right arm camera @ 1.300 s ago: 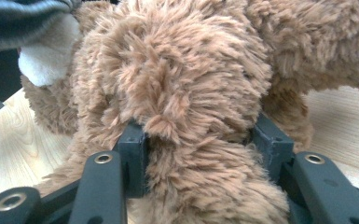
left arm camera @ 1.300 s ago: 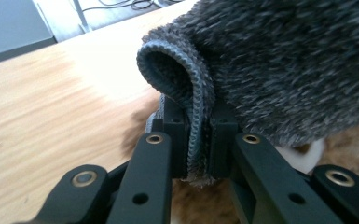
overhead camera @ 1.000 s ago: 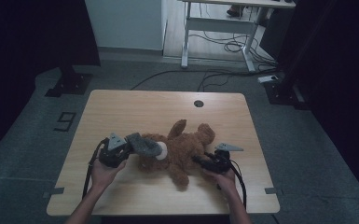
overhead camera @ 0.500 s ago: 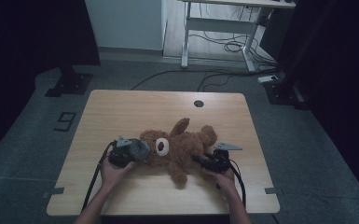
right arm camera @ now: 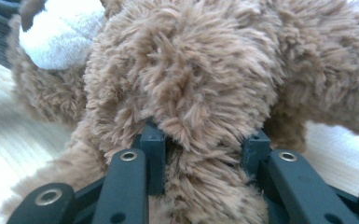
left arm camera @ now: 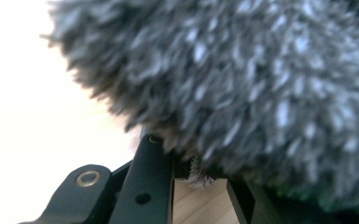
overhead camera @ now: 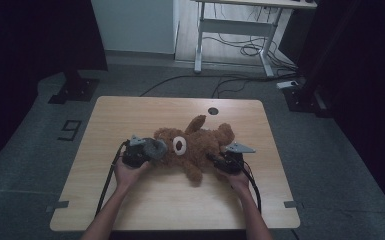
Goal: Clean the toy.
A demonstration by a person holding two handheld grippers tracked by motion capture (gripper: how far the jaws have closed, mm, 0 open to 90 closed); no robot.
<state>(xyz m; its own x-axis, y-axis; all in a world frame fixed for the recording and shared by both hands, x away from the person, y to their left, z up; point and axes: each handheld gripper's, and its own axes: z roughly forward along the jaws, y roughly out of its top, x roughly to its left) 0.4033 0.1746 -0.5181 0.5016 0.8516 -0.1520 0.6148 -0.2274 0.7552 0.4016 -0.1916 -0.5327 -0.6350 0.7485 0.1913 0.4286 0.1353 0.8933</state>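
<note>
Dim grey carpet surrounds a pale wooden table (overhead camera: 130, 200) with rounded corners, set in the middle of the high view; a white desk frame with trailing cables stands at the top of the frame, and a taped digit nine lies on the floor at the left.

A brown plush teddy bear (overhead camera: 200, 147) with a white snout lies on its back at the centre of the tabletop, head toward the left of the frame, one limb pointing toward the small dark round grommet (overhead camera: 213, 111) near the far edge.

At the bear's left, the left gripper (overhead camera: 150, 150), a black two-jaw tool under a grey plate, sits in the person's left hand (overhead camera: 130, 170). Its jaws are drawn tight on a tuft of dark grey shaggy fur (left arm camera: 242, 79), apparently the bear's ear or head covering; the left gripper view is too blurred and close to say which. A wisp of that fur pokes between the jaws above a strip of wood.

At the bear's right, the right gripper (overhead camera: 214, 159) rests low on the table. In the right gripper view its jaws have just been closing, and they now press on either side of a thick brown furry limb (right arm camera: 200, 154), the pile bulging over both tips. The white snout (right arm camera: 58, 35) shows at that frame's upper left.
</note>
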